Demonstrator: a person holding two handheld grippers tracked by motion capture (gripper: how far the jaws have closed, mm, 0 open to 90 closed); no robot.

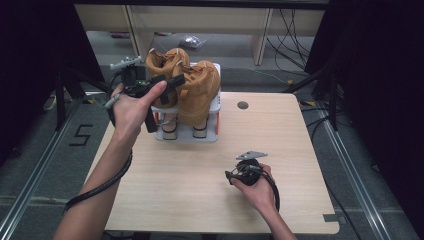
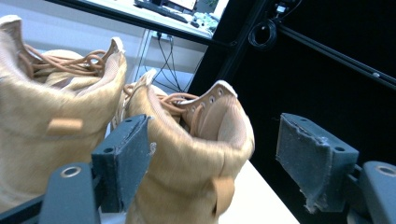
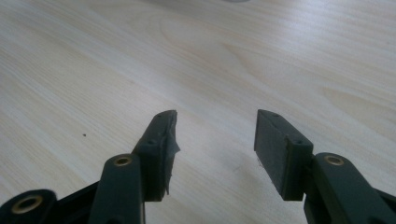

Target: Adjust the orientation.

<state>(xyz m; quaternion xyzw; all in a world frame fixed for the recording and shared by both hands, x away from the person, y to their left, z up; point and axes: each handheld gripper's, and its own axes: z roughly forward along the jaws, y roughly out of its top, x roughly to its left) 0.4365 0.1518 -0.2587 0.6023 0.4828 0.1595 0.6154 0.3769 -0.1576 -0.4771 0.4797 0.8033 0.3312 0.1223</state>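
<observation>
Between the left tool's [image 2: 212, 163] open jaws stands the right boot's [image 2: 196, 154] collar

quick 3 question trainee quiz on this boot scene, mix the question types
1. True or false: the left tool is clamped on a boot.
2. The boots stand on: A) the bare table B) a white rack C) the floor.
3. What lies under the right tool?

Key:
1. False; its jaws stand open, with the nearer boot's collar between them.
2. B, the rack.
3. Bare table.
</observation>
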